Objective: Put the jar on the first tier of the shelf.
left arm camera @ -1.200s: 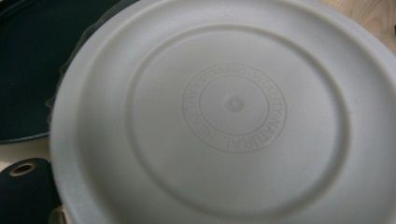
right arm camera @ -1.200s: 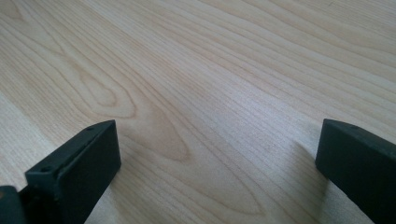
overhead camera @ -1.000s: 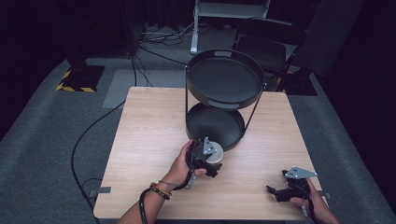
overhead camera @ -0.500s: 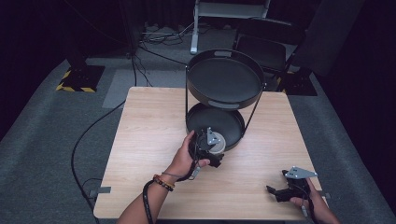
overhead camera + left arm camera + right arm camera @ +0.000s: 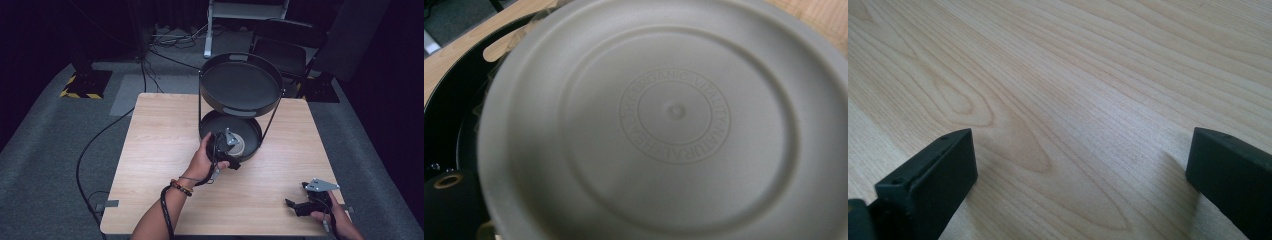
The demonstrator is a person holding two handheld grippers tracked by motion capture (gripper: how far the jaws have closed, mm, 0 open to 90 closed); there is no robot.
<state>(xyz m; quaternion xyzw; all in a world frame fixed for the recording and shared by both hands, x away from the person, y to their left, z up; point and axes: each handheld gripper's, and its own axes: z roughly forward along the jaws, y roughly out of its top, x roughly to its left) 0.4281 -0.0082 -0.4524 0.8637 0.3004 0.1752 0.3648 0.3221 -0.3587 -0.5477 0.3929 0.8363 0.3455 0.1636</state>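
Left hand-held gripper (image 5: 226,145) at lower tray (image 5: 252,150) over beige plate (image 5: 664,120), grip unclear; right hand-held gripper (image 5: 307,202) parked on bench (image 5: 160,145), jaws apart

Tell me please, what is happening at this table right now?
A person works with two tools at a wooden table. The left hand-held gripper reaches into the lower tray of a black two-tier stand, where a grey plate with embossed lettering sits close before its camera. I cannot tell whether it grips the plate. The right hand-held gripper rests open near the table's front right corner, holding nothing.
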